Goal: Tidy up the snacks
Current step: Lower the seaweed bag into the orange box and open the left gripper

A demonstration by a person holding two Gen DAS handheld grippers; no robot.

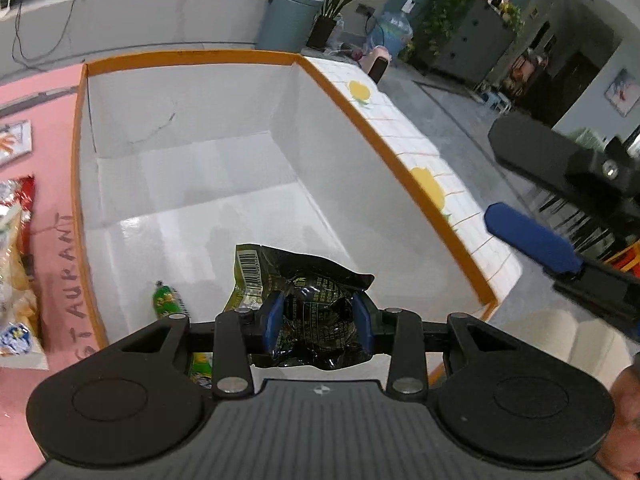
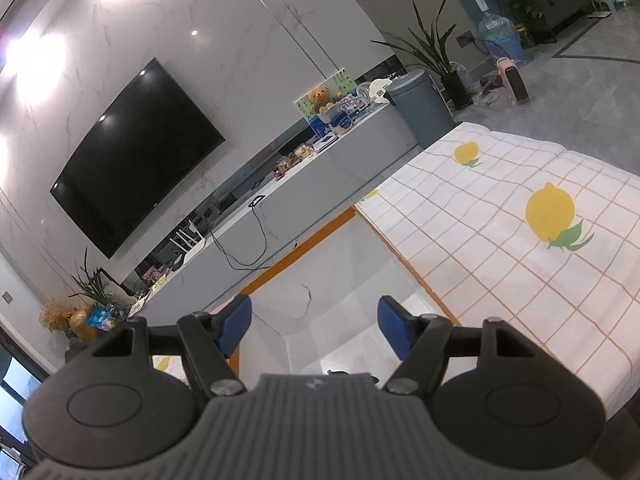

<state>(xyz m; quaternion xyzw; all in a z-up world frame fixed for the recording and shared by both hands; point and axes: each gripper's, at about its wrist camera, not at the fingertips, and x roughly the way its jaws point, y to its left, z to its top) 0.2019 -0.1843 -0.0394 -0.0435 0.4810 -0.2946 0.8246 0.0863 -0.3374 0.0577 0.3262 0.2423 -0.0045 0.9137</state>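
Left wrist view: the left gripper [image 1: 319, 322] pinches a crumpled dark snack packet [image 1: 304, 300] between its blue pads, low over the near end of the white box [image 1: 192, 92] with the orange rim. A small green snack [image 1: 168, 300] already lies on the box floor, just beside the packet. The packet's long axis runs away from the camera, barcode end farthest. To place it well, I would lower it flat before letting go, clear of the green snack.

Right wrist view: the right gripper [image 2: 314, 328] stands spread and empty above the box's far corner, beside the lemon-print cloth [image 2: 520, 248].
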